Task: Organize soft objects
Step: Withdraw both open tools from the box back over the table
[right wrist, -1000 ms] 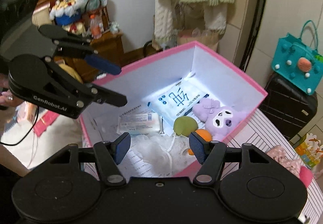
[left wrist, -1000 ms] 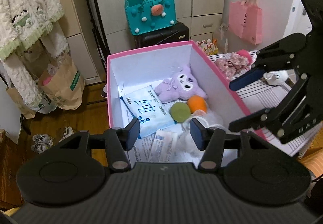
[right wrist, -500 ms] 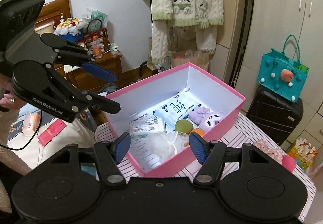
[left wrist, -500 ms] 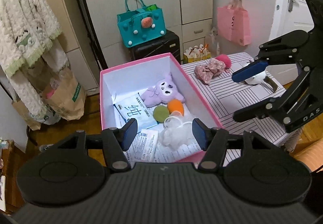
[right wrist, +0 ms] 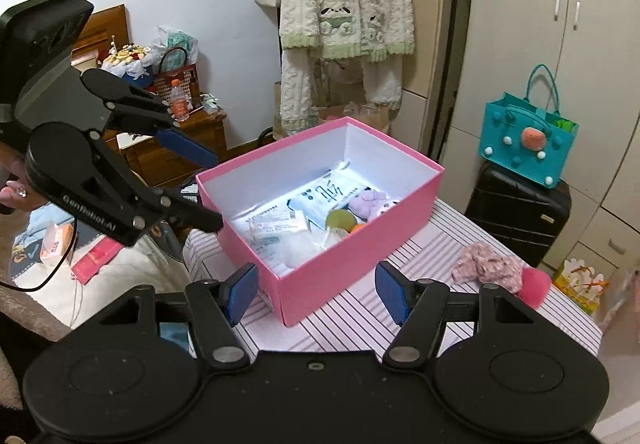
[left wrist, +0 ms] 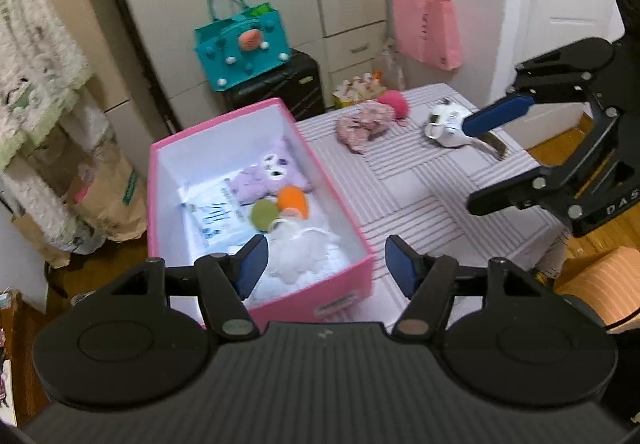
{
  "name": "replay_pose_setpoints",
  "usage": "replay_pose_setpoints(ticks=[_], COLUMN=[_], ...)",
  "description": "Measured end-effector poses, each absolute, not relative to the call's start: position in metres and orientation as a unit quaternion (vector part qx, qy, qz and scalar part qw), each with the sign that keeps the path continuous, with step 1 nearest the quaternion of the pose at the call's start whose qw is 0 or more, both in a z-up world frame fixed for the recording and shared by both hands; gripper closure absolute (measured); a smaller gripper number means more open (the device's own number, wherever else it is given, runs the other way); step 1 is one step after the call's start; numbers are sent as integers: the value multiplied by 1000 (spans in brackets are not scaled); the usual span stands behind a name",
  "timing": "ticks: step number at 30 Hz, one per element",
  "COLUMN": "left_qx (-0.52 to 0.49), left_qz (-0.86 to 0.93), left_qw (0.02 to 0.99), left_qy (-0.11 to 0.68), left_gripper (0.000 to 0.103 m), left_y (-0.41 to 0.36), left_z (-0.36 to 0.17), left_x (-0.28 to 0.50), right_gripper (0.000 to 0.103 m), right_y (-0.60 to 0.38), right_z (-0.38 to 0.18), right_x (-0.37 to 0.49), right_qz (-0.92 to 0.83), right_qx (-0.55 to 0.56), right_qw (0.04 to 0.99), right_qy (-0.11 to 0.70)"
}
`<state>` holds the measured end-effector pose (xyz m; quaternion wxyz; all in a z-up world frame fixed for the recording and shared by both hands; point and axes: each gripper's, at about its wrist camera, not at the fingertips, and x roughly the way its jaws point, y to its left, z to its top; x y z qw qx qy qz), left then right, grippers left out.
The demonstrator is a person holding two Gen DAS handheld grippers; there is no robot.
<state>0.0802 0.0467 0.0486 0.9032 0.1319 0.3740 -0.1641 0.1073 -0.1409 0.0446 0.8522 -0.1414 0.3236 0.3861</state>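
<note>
A pink box (left wrist: pixel 344 286) (right wrist: pixel 332 276) stands on the striped table (left wrist: pixel 420 196). Inside lie a purple plush (left wrist: pixel 268 176), an orange ball (left wrist: pixel 294 200), a green ball (left wrist: pixel 264 214), a white mesh puff (left wrist: pixel 308 248) and flat tissue packs (left wrist: pixel 212 208). On the table beyond lie a pink floral cloth (left wrist: pixel 360 126) (right wrist: pixel 486 264), a pink ball (left wrist: pixel 394 104) (right wrist: pixel 534 282) and a small white object (left wrist: pixel 448 122). My left gripper (left wrist: pixel 326 264) is open and empty above the box's near end. My right gripper (right wrist: pixel 316 290) is open and empty, back from the box.
A teal bag (left wrist: pixel 242 46) sits on a black suitcase (left wrist: pixel 276 88) behind the table. A pink bag (left wrist: pixel 426 30) hangs by the door. Paper bags (left wrist: pixel 108 196) stand on the floor to the left. A fleece robe (right wrist: pixel 344 12) hangs behind the box.
Both grippers have pulled back and up from the box, which now looks smaller. More of the striped table and the cloth has come into view. Both stay open and empty.
</note>
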Motion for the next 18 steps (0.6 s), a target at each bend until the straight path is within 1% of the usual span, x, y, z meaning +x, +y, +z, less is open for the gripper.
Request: replay_pose_setpoints(ticks=[5,10,18], left_qx=[141,142,123], left_qz=[-188,-205,-228], left_qw=[896,890,885], left_qy=[377,381,388], left_gripper=[38,35,32], left_y=[22,1,-26], left_z=[43,38,24], left_x=[78,83,103], right_gripper=[33,32,31], right_y=[-157,-174,-210], right_z=[39,34,14], right_x=[101,96,105], right_qz=[378,373,351], right_qx=[-145,-136,-107], right_qw=[854,859,863], right_qy=[325,325,346])
